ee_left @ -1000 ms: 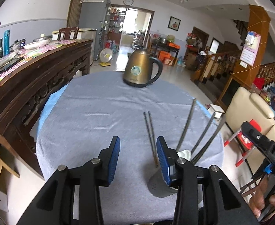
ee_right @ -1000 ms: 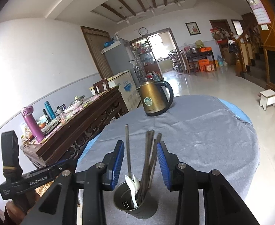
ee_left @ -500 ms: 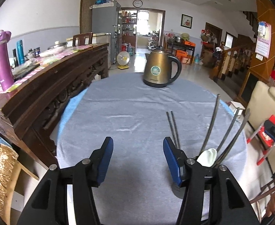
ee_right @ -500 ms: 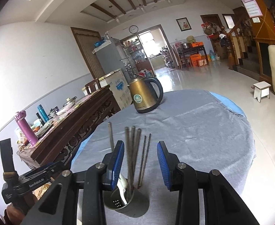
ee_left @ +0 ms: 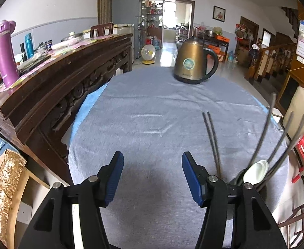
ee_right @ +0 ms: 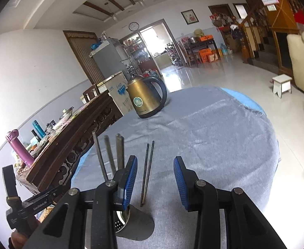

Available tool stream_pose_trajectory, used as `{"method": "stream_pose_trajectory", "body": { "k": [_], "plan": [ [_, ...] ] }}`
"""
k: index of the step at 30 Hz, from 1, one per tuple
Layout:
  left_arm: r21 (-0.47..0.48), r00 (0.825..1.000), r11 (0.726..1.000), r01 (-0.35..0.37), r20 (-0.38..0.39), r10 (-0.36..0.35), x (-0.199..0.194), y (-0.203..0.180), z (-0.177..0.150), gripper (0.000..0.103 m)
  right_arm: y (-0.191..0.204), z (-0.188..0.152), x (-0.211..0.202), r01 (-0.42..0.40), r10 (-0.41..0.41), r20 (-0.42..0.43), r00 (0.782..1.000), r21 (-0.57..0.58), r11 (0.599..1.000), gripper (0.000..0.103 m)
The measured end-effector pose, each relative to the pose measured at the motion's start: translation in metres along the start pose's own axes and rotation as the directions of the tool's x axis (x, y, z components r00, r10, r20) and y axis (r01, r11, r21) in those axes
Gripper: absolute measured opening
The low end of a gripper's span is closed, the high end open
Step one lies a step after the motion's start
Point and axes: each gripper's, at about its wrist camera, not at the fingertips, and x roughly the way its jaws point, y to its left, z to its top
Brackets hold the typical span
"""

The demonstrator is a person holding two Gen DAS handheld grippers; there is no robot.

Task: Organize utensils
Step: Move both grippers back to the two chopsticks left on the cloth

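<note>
Dark metal chopsticks [ee_right: 147, 174], a pair lying side by side, rest flat on the grey cloth of the counter [ee_right: 224, 137]. In the right wrist view they occupy the lower centre of the frame; their long axis runs nearly bottom to top, tilted slightly rightward at the far end. The near tips lie just beside the rim of the grey utensil holder [ee_right: 137, 226], which stands at the bottom centre, partly hidden behind the left finger.

The right hand-held gripper [ee_right: 155, 178] is spread part way, with nothing pinched. The chopsticks lie in the gap between its fingers, closer to the left pad, with no contact visible. Their long axis runs roughly along the pointing direction, so the jaws would close across the pair.

In the left wrist view the same chopsticks [ee_left: 213, 141] appear at lower right, outside the right finger. The left hand-held gripper [ee_left: 152, 176] is spread wide over bare cloth; its jaws have just been opening, with nothing between them. The holder's contents, a white spoon [ee_left: 255, 171] and several long dark utensils [ee_left: 264, 132], stand further right.

Judgement: the right hand is the better placed for the pick, needing only a descent and closure. A gold kettle [ee_right: 145, 97] stands well apart at the far side.
</note>
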Motion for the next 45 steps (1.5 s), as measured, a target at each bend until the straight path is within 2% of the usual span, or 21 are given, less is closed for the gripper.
{"method": "stream_pose_trajectory", "body": {
  "k": [8, 21, 26, 30, 34, 38, 41, 45],
  "plan": [
    [-0.029, 0.997, 0.999, -0.037, -0.067, 0.035, 0.029, 0.013, -0.002, 0.059, -0.029, -0.003, 0.022, 0.037, -0.033, -0.046, 0.998, 0.075, 0.997, 0.039],
    [0.018, 0.991, 0.998, -0.067, -0.117, 0.069, 0.070, -0.001, 0.017, 0.059, -0.075, -0.020, 0.069, 0.085, -0.057, -0.167, 0.984, 0.167, 0.982, 0.039],
    [0.051, 0.987, 0.996, -0.074, -0.140, 0.080, 0.102, -0.014, 0.032, 0.061, -0.092, -0.021, 0.100, 0.092, -0.048, -0.225, 0.973, 0.190, 0.977, 0.039],
    [0.061, 0.981, 0.996, -0.060, -0.179, 0.070, 0.126, -0.022, 0.042, 0.061, -0.098, -0.013, 0.141, 0.070, -0.016, -0.291, 0.957, 0.178, 0.982, 0.039],
    [0.070, 0.977, 0.996, -0.051, -0.201, 0.064, 0.143, -0.027, 0.042, 0.061, -0.083, 0.005, 0.195, 0.020, 0.020, -0.372, 0.928, 0.103, 0.994, 0.039],
    [0.073, 0.970, 0.996, -0.052, -0.233, 0.068, 0.158, -0.025, 0.041, 0.061, -0.049, 0.025, 0.254, -0.063, 0.067, -0.431, 0.900, 0.023, 0.998, 0.039],
    [0.059, 0.966, 0.997, -0.051, -0.250, 0.064, 0.164, -0.019, 0.043, 0.061, -0.022, 0.033, 0.290, -0.078, 0.053, -0.467, 0.883, -0.034, 0.996, 0.039],
    [0.064, 0.966, 0.997, -0.048, -0.251, 0.063, 0.169, -0.015, 0.046, 0.061, 0.002, 0.040, 0.322, -0.069, 0.026, -0.486, 0.874, -0.071, 0.995, 0.039]
  ]
}}
